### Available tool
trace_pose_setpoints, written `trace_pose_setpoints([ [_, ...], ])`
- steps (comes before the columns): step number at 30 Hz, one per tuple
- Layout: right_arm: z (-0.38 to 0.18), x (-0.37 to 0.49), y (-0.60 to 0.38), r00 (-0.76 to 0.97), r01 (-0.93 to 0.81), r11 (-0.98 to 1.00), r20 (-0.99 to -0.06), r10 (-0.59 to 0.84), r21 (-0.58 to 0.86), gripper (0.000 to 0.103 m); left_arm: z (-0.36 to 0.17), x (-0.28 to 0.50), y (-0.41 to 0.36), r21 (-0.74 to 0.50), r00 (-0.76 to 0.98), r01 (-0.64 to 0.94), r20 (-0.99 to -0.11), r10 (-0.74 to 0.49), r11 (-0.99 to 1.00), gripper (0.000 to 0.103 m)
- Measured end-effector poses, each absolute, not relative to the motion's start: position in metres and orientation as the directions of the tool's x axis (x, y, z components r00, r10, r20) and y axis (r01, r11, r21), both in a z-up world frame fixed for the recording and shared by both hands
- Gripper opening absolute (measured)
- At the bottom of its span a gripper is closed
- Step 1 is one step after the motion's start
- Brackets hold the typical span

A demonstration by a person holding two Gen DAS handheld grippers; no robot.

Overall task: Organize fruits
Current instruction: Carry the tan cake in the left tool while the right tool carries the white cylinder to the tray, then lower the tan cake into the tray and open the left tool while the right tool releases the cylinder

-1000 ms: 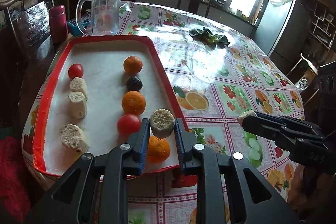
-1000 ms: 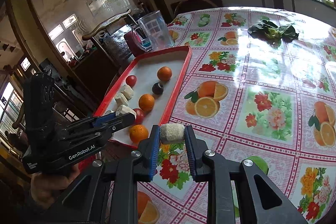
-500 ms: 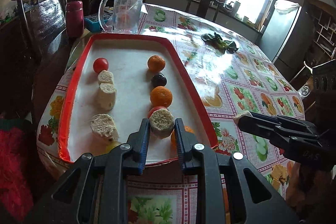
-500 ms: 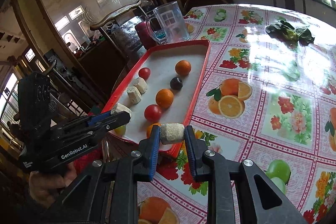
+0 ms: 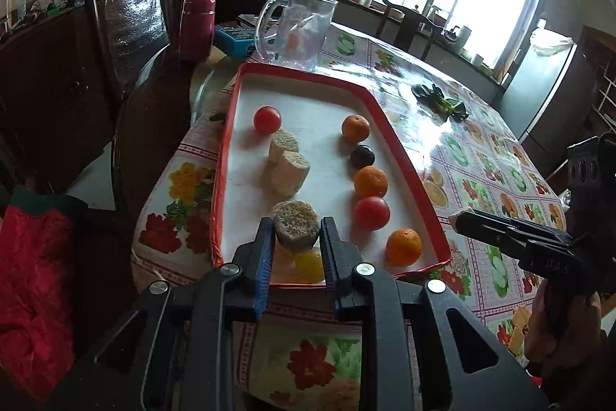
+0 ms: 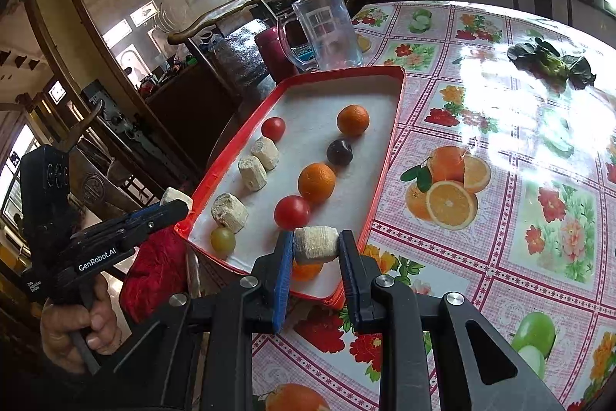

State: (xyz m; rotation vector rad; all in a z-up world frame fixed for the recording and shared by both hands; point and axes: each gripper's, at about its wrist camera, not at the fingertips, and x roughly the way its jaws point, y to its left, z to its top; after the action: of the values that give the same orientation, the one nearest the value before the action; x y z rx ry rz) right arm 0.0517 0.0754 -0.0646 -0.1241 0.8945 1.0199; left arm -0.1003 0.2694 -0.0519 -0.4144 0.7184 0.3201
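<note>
In the right wrist view, the right gripper [image 6: 315, 249] and the pale chunk [image 6: 315, 244] it clamps cover most of an orange [image 6: 306, 271] at the tray's near end. In the left wrist view, the left gripper [image 5: 296, 237] and its own chunk [image 5: 296, 224] hide part of a yellow fruit [image 5: 308, 265] at lower centre. The right gripper's body runs off that frame's right edge.

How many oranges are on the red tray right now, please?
3, in the tray's right row: one orange at the far end, one just nearer than the dark fruit, one at the near corner. The left tongs hide a little of the tray.
</note>
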Motion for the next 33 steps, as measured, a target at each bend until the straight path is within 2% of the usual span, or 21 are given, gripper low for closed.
trace_pose_setpoints([
  [33,-0.093,0.078,0.132,0.207,-0.8,0.556,-0.765,0.61,0.227,0.026,-0.079,-0.056,0.308,-0.23,0.653,-0.454,-0.743,0.146,0.861,0.021],
])
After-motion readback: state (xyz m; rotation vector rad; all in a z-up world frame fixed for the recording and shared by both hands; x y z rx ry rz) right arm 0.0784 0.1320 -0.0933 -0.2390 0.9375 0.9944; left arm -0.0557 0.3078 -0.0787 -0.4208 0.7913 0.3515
